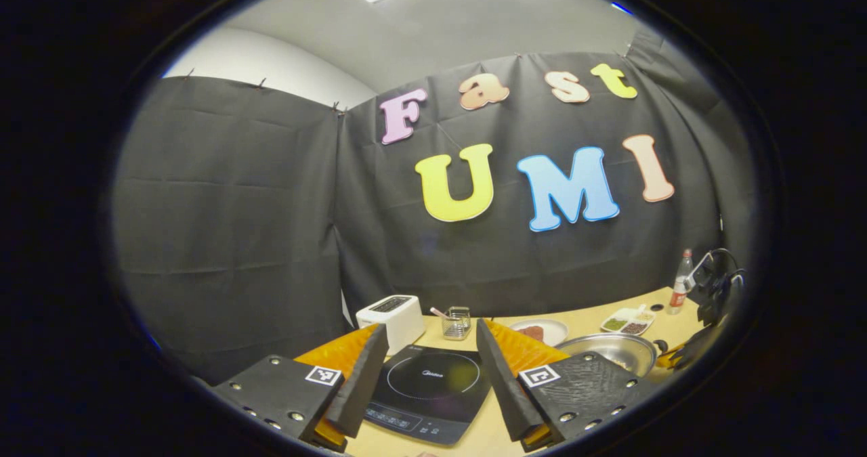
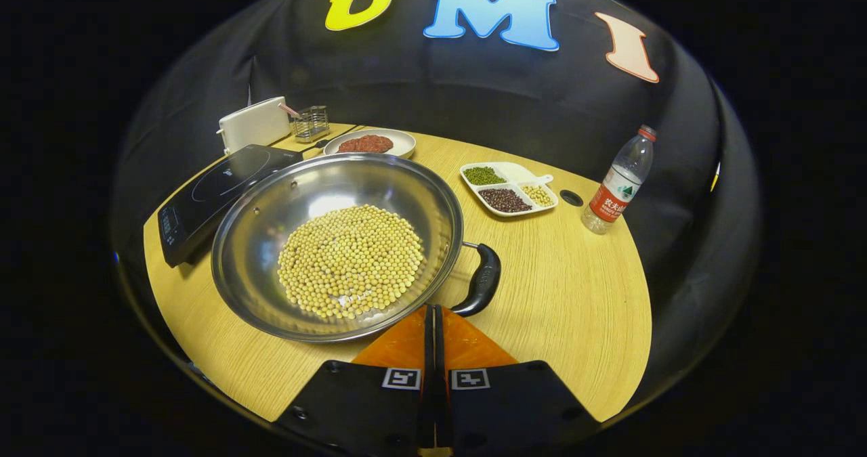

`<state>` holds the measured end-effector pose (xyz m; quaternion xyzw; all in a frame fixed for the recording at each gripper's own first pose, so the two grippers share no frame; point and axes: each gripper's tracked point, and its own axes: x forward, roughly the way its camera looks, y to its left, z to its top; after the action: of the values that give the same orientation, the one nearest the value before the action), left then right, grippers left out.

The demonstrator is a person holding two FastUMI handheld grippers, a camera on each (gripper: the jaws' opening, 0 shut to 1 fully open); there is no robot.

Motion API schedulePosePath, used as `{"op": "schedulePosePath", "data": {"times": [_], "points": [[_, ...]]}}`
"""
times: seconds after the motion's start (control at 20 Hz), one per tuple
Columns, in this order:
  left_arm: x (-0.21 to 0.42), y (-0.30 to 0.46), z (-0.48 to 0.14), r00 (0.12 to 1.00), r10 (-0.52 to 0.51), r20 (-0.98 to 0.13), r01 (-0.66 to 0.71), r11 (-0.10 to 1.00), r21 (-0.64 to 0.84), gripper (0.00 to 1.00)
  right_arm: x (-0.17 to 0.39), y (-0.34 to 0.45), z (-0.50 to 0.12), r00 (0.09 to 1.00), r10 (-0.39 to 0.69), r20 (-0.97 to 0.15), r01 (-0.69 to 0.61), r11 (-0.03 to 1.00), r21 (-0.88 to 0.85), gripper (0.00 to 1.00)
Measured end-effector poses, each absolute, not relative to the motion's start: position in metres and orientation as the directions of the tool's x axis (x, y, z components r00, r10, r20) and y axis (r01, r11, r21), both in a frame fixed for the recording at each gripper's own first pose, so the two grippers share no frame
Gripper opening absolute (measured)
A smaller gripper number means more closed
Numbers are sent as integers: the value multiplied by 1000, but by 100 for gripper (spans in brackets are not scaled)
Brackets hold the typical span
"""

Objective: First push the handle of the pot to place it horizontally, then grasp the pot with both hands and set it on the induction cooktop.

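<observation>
A wide steel pot (image 2: pixel 271 206) holding soybeans (image 2: pixel 349 260) sits on the round wooden table (image 2: pixel 576 308). Its black side handle (image 2: pixel 482 277) points toward the near right. My right gripper (image 2: pixel 433 311) is shut with nothing in it, its tips at the pot's near rim, just left of the handle's near end. I cannot tell whether they touch. The black induction cooktop (image 2: pixel 210 193) lies against the pot's left side. In the left gripper view my left gripper (image 1: pixel 431 332) stands open above the cooktop (image 1: pixel 427 382), with the pot (image 1: pixel 613 349) to its right.
Behind the cooktop stand a white toaster (image 2: pixel 254 124) and a wire holder (image 2: pixel 311 124). A plate of red food (image 2: pixel 369 144) lies behind the pot. A divided dish of beans (image 2: pixel 508 186) and a water bottle (image 2: pixel 620 186) are at the back right.
</observation>
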<state>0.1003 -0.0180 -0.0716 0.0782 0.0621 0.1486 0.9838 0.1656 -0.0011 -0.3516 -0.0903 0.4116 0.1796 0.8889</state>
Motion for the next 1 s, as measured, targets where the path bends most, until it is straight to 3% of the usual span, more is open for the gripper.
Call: {"op": "schedulePosePath", "data": {"times": [0.3, 0.4, 0.5, 0.55, 0.6, 1.0], "points": [[115, -37, -82, 957, 267, -116, -246, 955, 163, 81, 177, -8, -328, 665, 267, -697, -355, 934, 19, 2], [121, -39, -87, 962, 245, -123, -226, 963, 150, 82, 176, -7, -313, 694, 284, -661, -343, 938, 43, 11], [131, -39, -94, 967, 215, -134, -198, 971, 133, 82, 175, -8, -297, 728, 283, -624, -321, 945, 54, 55], [138, -40, -100, 971, 190, -146, -173, 978, 120, 82, 174, -10, -289, 747, 271, -607, -304, 951, 51, 84], [145, -42, -107, 973, 160, -167, -144, 984, 106, 77, 174, -10, -282, 765, 260, -589, -287, 957, 50, 97], [202, -54, -172, 951, -89, -296, 95, 995, 6, 77, 174, -14, -262, 824, 109, -555, -117, 993, 20, 96]]}}
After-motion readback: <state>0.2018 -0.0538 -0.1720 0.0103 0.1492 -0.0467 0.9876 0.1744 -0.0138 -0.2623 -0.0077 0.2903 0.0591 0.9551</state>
